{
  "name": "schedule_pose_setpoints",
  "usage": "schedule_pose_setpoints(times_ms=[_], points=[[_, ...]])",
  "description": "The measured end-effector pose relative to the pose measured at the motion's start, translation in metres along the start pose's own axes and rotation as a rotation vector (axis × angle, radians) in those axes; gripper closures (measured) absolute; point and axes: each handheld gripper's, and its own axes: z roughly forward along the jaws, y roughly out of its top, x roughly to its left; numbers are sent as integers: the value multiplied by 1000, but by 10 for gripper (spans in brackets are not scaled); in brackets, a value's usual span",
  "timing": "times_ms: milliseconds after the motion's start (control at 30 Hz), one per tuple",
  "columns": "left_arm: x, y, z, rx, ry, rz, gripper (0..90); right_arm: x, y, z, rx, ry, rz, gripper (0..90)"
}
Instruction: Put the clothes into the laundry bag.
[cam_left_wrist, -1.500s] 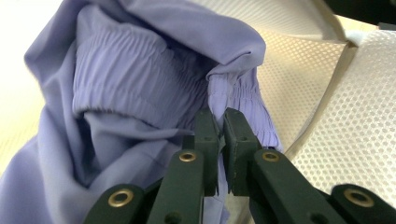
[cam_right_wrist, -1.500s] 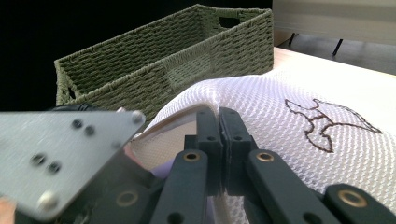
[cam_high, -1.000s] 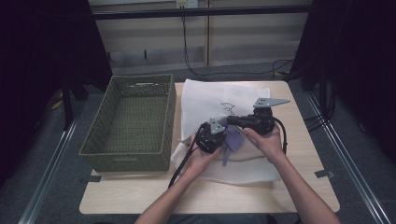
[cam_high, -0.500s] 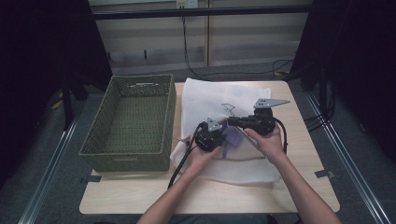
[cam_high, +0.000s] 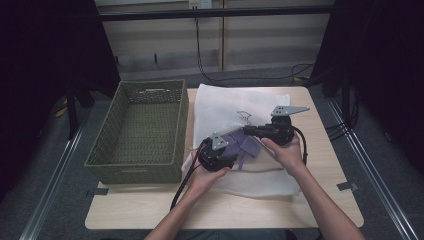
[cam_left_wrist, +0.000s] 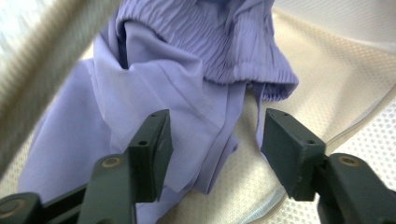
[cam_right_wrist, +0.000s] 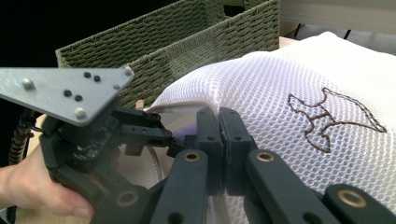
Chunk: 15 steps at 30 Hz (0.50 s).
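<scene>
The table (cam_high: 320, 210) has a light wood-grain top with rounded corners and occupies the centre of the high view. Grey floor (cam_high: 55, 165) surrounds it at 3, 9 and 12 o'clock. Metal rails (cam_high: 47, 192) run along the floor at 8 o'clock and at 4 o'clock. Black curtains (cam_high: 45, 45) hang at 10 and 2 o'clock. A pale panelled wall (cam_high: 260, 35) stands at 12 o'clock, with dark cables (cam_high: 197, 45) hanging down it to the floor. Lighting is dim and even.

The crumpled lilac cloth garment (cam_high: 246, 145) has moved slightly leftward into the white mesh laundry bag (cam_high: 235, 107), the left gripper (cam_high: 223, 150) closing in beside it.
</scene>
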Motion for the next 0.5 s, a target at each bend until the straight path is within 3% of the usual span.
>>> schedule_pose_setpoints(times_ms=[67,133,367,467,500], points=[[0,-3,3,0,21,6,376,0,0,-1,-2,0,2,888],[4,-7,7,8,5,-31,329,0,0,-1,-5,0,0,888],[6,-14,22,66,32,-21,312,0,0,0,2,4,-3,889],[4,-14,27,62,52,-30,384,0,0,1,5,6,-6,889],[5,-13,27,58,45,-28,454,0,0,1,5,5,-6,889]])
